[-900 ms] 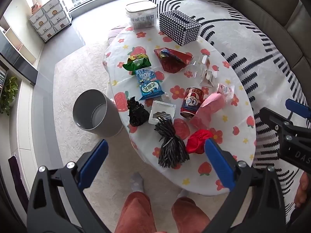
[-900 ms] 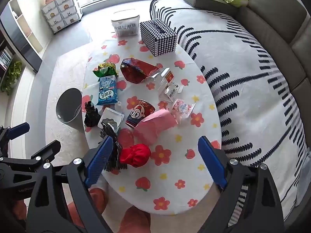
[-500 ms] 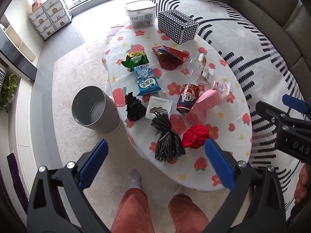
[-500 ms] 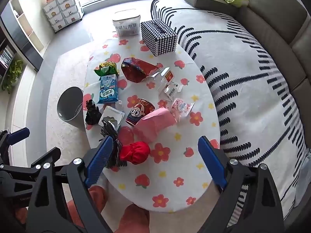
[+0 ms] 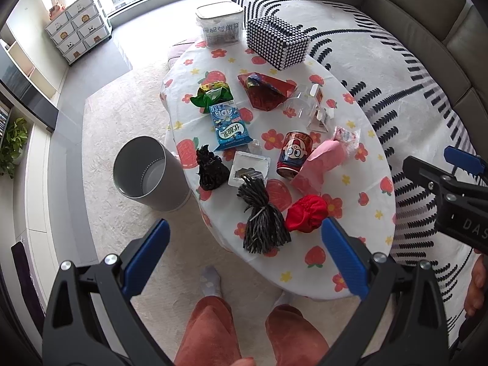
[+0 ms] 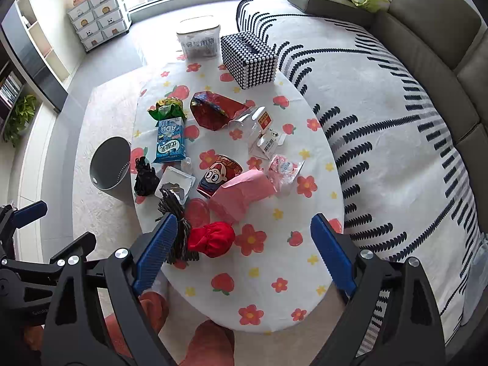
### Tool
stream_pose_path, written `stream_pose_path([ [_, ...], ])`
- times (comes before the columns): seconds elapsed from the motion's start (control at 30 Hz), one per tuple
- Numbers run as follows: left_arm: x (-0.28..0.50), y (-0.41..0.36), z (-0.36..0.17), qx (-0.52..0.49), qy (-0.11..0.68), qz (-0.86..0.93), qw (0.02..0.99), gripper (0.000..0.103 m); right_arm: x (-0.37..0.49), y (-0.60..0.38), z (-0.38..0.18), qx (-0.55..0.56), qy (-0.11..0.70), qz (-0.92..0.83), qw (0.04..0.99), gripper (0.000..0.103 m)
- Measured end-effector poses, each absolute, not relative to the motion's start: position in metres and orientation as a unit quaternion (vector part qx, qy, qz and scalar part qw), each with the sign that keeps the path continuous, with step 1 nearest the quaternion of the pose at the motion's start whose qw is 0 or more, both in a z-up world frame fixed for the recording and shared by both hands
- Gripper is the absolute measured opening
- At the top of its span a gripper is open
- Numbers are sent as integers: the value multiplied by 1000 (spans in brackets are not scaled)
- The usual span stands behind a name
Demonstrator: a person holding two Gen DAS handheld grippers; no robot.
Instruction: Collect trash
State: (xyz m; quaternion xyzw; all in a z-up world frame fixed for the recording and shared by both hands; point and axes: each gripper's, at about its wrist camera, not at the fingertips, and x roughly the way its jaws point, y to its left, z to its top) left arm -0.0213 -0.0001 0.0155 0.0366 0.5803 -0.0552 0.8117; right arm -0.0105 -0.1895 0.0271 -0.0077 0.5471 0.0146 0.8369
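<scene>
Blue pads tip both claws: the left gripper (image 5: 242, 257) and the right gripper (image 6: 244, 250) hang spread wide above the near end of the table (image 5: 370, 140), holding nothing. Trash lies across its flowered cloth: a blue packet (image 5: 229, 128) marked "AD" with Chinese characters, a red cup (image 5: 294, 154) printed with a cartoon face, a pink bag (image 5: 317, 164), a red wad (image 5: 306, 213) and a black tassel (image 5: 262, 221). On the floor left of the table stands a grey bin (image 5: 146, 174). "DAS" shows on the right gripper's body.
</scene>
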Motion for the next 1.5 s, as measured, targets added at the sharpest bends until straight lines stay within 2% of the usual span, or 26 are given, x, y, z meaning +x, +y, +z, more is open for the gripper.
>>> stream_pose_path([
  [1.5, -22, 2, 12, 38, 574, -57, 816, 99, -8, -184, 34, -12, 546, 15, 838, 86],
])
